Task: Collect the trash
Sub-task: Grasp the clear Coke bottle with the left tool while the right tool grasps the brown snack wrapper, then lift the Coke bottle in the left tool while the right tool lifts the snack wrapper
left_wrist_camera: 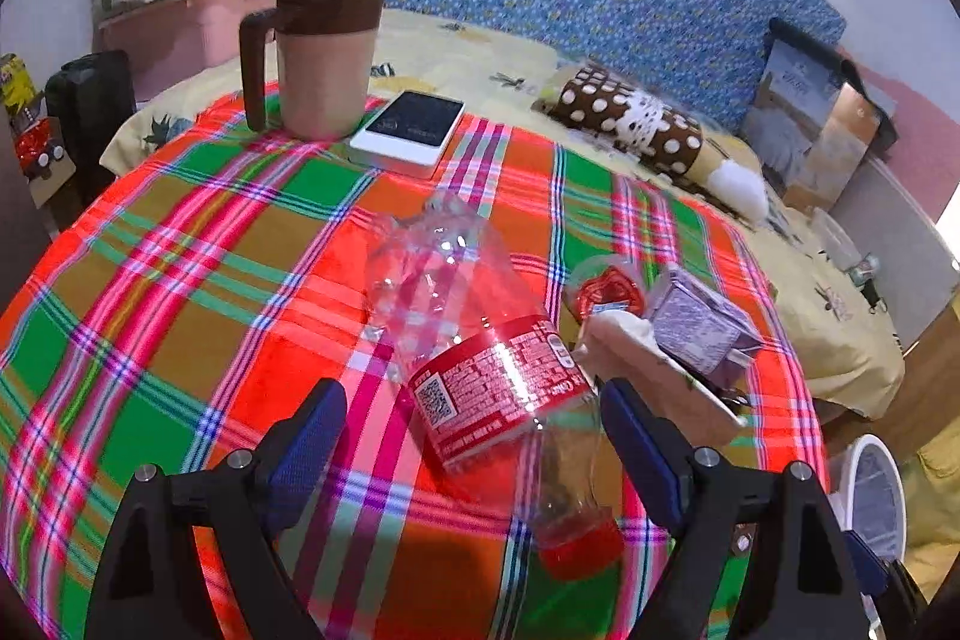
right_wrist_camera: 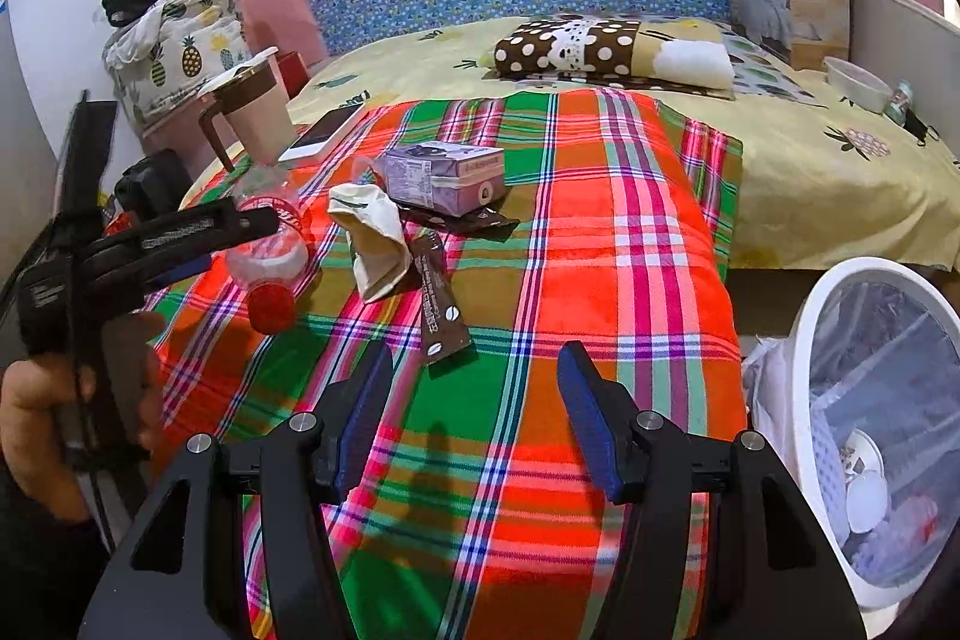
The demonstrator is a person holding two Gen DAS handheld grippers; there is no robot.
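Item: plastic bottle (left_wrist_camera: 480, 340), clear, crushed, red label, red cap. Lies on its side on the plaid blanket (left_wrist_camera: 180, 292) that covers the near part of the bed, toward the blanket's left edge as the right wrist view shows it.

Item: left gripper (left_wrist_camera: 474, 430). Jaws spread wide, one on each side of the bottle's label end and neck; pads not pressing on it. Nothing held.

Item: right gripper (right_wrist_camera: 474, 400). Jaws spread, empty, above bare blanket at the near edge.

Item: other trash, just beside the bottle: crumpled cream wrapper (right_wrist_camera: 372, 244), brown sachet (right_wrist_camera: 441, 304), purple carton (right_wrist_camera: 447, 178), a small red-topped cup (left_wrist_camera: 606, 286). Wrapper appears to touch the bottle, though the left wrist view is crowded there.

Item: white bin (right_wrist_camera: 876, 424), lined, off the bed's near right corner, some rubbish already inside.

Item: not trash: mug (left_wrist_camera: 318, 58) and phone (left_wrist_camera: 408, 130), at the blanket's far left edge.

Risks, judged:
- Bottle is smooth, rounded and already dented; a closing grip on the tapered neck may squeeze it out forward, or let it roll.
- The right-hand jaw sits close to the wrapper; closing may catch it or shove the pile.
- Soft blanket gives under pressure; low jaws may snag the cloth.
- Bin lies well apart across the bed; a weak hold may drop the bottle on the way.
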